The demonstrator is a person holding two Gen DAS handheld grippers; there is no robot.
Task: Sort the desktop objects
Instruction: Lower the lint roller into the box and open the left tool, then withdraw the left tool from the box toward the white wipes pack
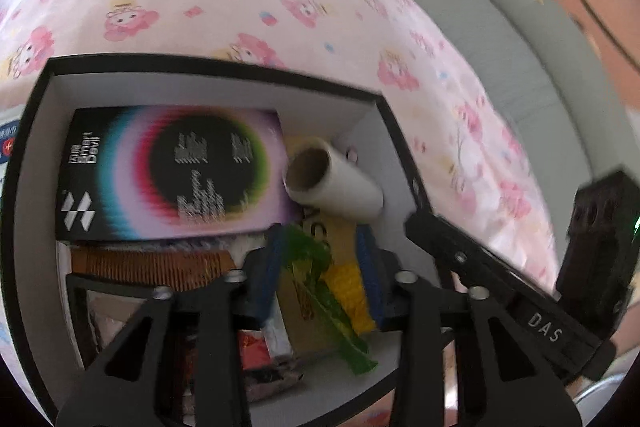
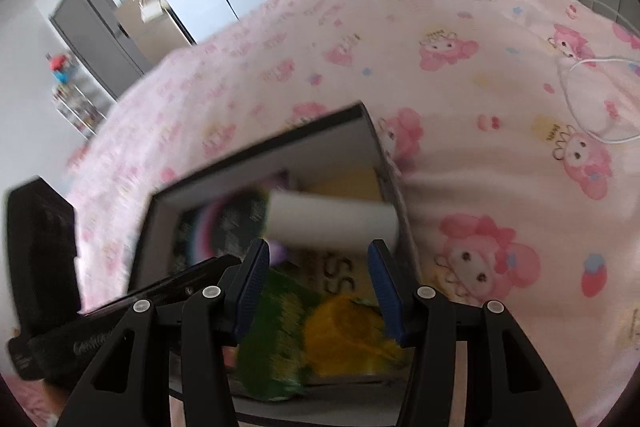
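A black-rimmed box (image 1: pixel 200 67) with white walls lies on the bed. Inside it are a colourful booklet (image 1: pixel 172 171), a cardboard tube (image 1: pixel 336 183), a brown comb (image 1: pixel 152 263) and a red packet (image 1: pixel 256 351). My left gripper (image 1: pixel 318 263) reaches down into the box, and its blue pads press on a green and yellow wrapper (image 1: pixel 320 279). My right gripper (image 2: pixel 318 251) hovers open above the same wrapper (image 2: pixel 320 331), with the tube (image 2: pixel 332 223) just beyond its tips. One of its black fingers (image 1: pixel 460 255) crosses the box's right rim. A tan card with large letters (image 2: pixel 340 275) lies under the wrapper.
The box (image 2: pixel 260 151) rests on a pink cartoon-print sheet (image 2: pixel 480 67). A white cable (image 2: pixel 580 99) loops on the sheet to the right. A grey padded headboard (image 1: pixel 460 7) runs behind the bed. A wardrobe and shelves (image 2: pixel 92 27) stand far off.
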